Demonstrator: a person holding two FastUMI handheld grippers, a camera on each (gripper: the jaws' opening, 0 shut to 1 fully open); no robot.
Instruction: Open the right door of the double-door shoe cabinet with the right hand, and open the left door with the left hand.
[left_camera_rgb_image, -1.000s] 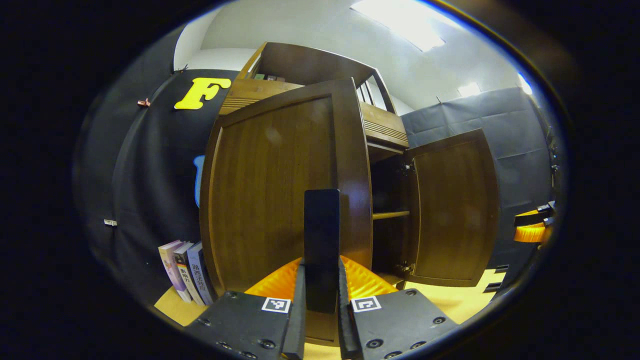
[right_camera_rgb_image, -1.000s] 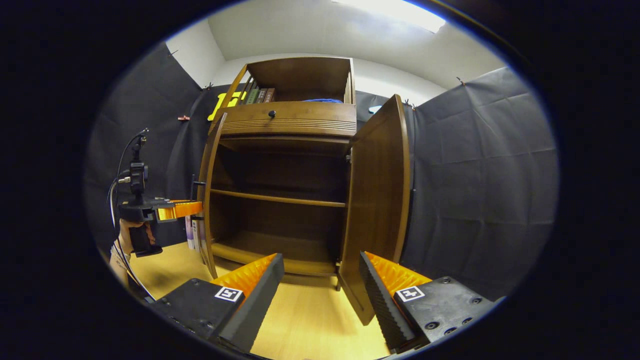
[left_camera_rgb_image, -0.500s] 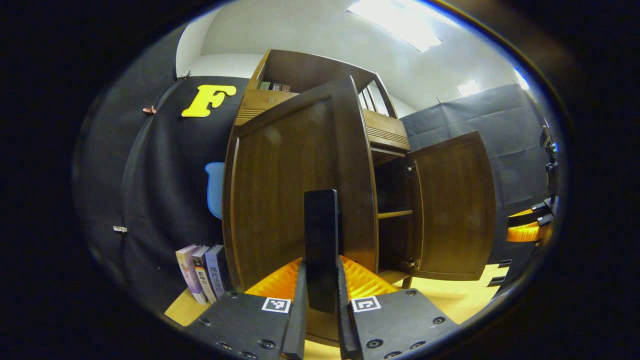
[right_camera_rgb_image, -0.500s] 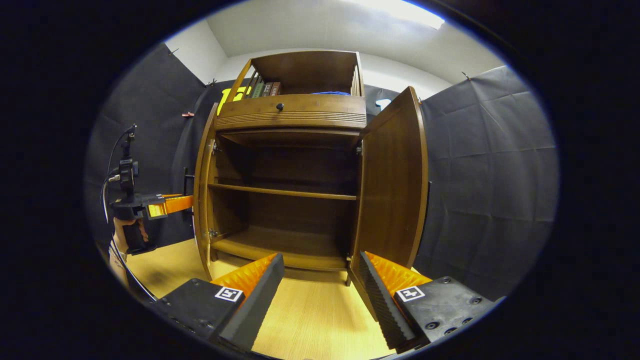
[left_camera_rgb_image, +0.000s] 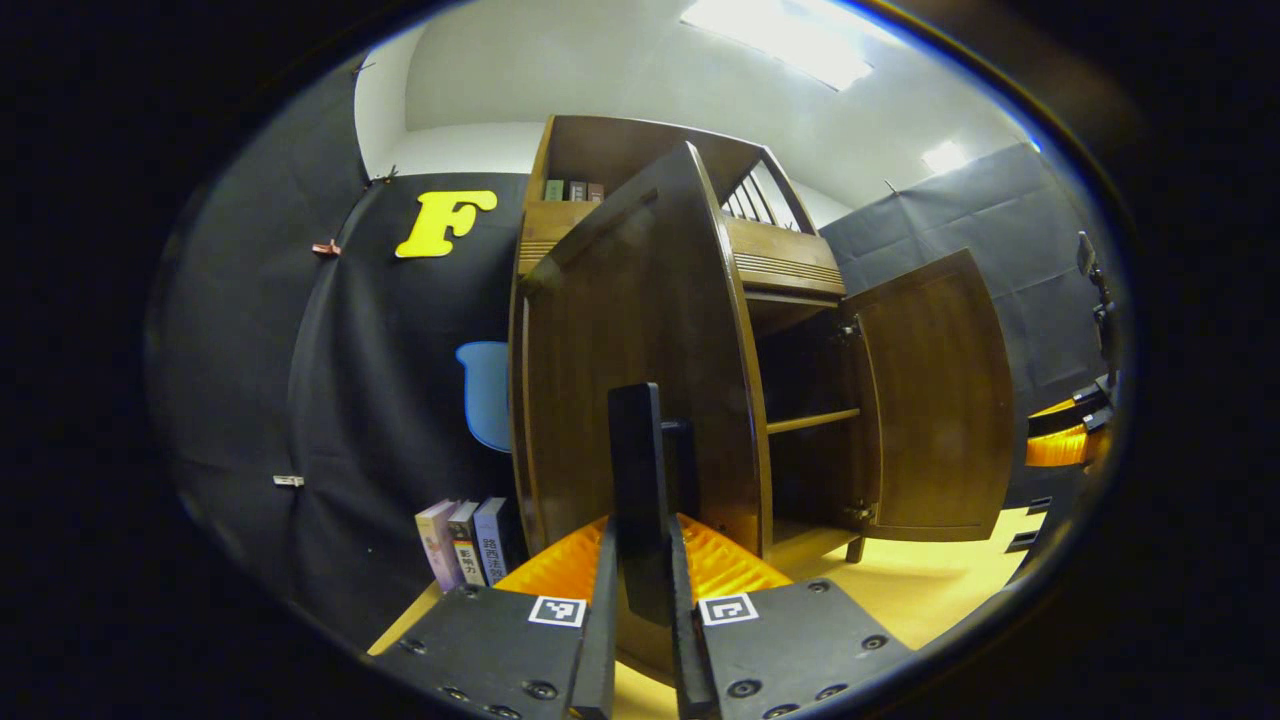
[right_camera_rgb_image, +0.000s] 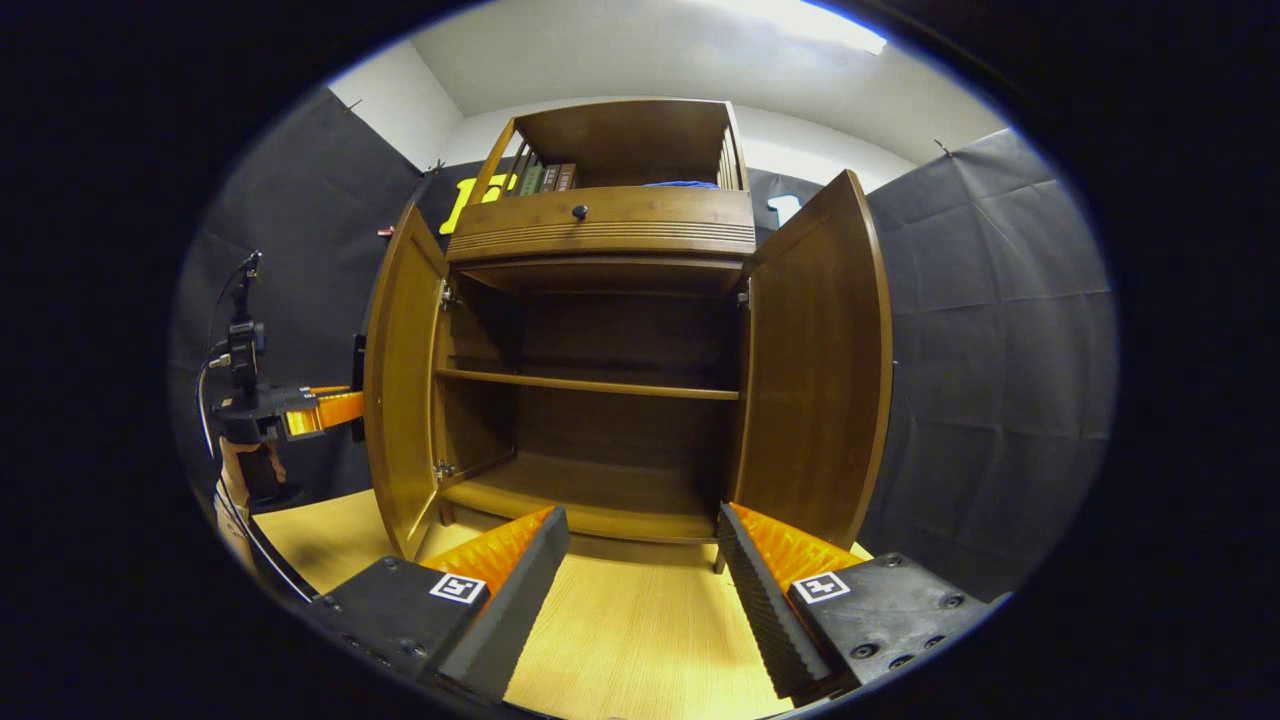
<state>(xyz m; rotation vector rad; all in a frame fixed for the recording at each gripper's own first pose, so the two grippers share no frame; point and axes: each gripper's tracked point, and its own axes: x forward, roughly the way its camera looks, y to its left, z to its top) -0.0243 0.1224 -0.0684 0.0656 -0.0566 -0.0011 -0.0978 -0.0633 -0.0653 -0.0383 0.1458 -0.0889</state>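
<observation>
- On the wooden floor (right_camera_rgb_image: 640, 640), the shoe cabinet (right_camera_rgb_image: 610, 230) stands with its left door (left_camera_rgb_image: 625, 350) and right door (right_camera_rgb_image: 815, 370) swung wide.
- The left gripper (left_camera_rgb_image: 641, 560) clamps the left door's handle (left_camera_rgb_image: 640, 480).
- The right gripper (right_camera_rgb_image: 640, 560) hangs released before the cabinet, touching nothing.

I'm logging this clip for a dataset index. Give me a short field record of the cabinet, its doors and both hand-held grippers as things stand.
cabinet: wooden, one inner shelf, compartment bare
left door: swung wide open
right door: swung wide open
left hand-held gripper: shut on left door handle
right hand-held gripper: open, holding nothing, in front of the cabinet
books: standing on the floor beside the cabinet
top cubby: books at one side
</observation>
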